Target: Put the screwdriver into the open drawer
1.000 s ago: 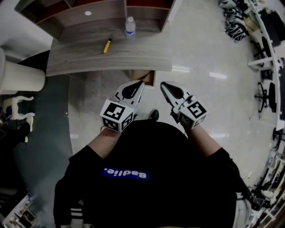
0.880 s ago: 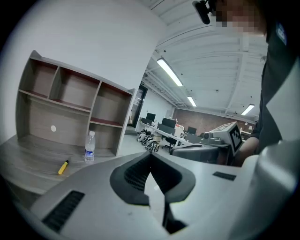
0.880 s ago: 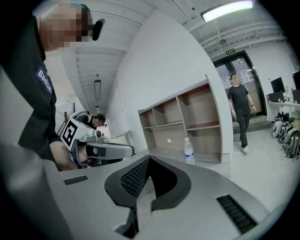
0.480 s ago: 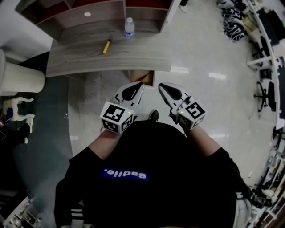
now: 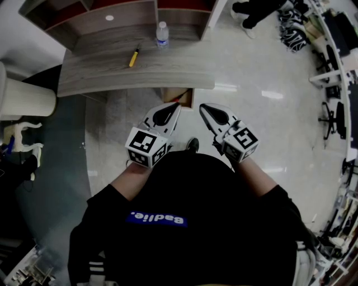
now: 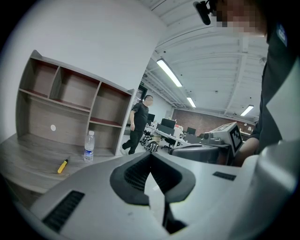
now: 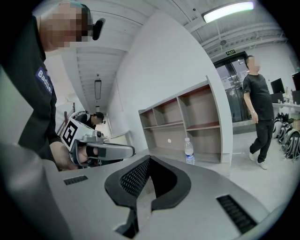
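The yellow-handled screwdriver (image 5: 134,57) lies on the grey wooden desk (image 5: 100,75), left of a water bottle (image 5: 163,32); the left gripper view also shows the screwdriver (image 6: 62,166). Below the desk's front edge the open drawer (image 5: 180,97) shows as a brown box. My left gripper (image 5: 177,104) and right gripper (image 5: 203,106) are held side by side in front of my chest, just short of the drawer. Both are shut and hold nothing. They point toward the desk and are well away from the screwdriver.
A shelf unit (image 5: 112,14) stands at the back of the desk. A person (image 6: 138,123) walks on the floor to the right of the desk, also in the right gripper view (image 7: 258,112). Office chairs and desks (image 5: 335,67) line the right side.
Both grippers have stayed where they were. A person has walked into the head view at the top right.
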Tool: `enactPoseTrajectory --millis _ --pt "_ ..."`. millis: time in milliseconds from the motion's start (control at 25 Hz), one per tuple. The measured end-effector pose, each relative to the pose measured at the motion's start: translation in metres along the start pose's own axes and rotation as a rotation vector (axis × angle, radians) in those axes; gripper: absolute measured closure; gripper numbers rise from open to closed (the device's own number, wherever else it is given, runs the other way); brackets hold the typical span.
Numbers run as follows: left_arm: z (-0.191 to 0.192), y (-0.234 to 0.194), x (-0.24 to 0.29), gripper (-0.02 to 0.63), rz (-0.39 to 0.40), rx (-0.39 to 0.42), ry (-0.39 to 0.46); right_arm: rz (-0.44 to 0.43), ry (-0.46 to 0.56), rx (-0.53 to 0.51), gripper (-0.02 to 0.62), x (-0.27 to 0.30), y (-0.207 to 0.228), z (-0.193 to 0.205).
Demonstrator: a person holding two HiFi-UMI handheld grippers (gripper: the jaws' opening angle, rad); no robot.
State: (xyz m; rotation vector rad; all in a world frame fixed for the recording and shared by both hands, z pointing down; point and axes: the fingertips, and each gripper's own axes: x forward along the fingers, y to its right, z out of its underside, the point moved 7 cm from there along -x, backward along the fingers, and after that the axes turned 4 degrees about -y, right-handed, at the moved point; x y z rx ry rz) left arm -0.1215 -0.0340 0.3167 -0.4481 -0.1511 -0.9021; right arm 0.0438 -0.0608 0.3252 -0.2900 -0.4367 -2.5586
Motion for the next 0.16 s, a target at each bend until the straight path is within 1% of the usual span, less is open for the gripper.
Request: enactPoseTrajectory --millis 160 --pt "0.0 0.0001 0.0006 0.604 0.0 0.001 0.001 0.0 0.0 0.001 0.568 -0.0001 0.0003 -0.0005"
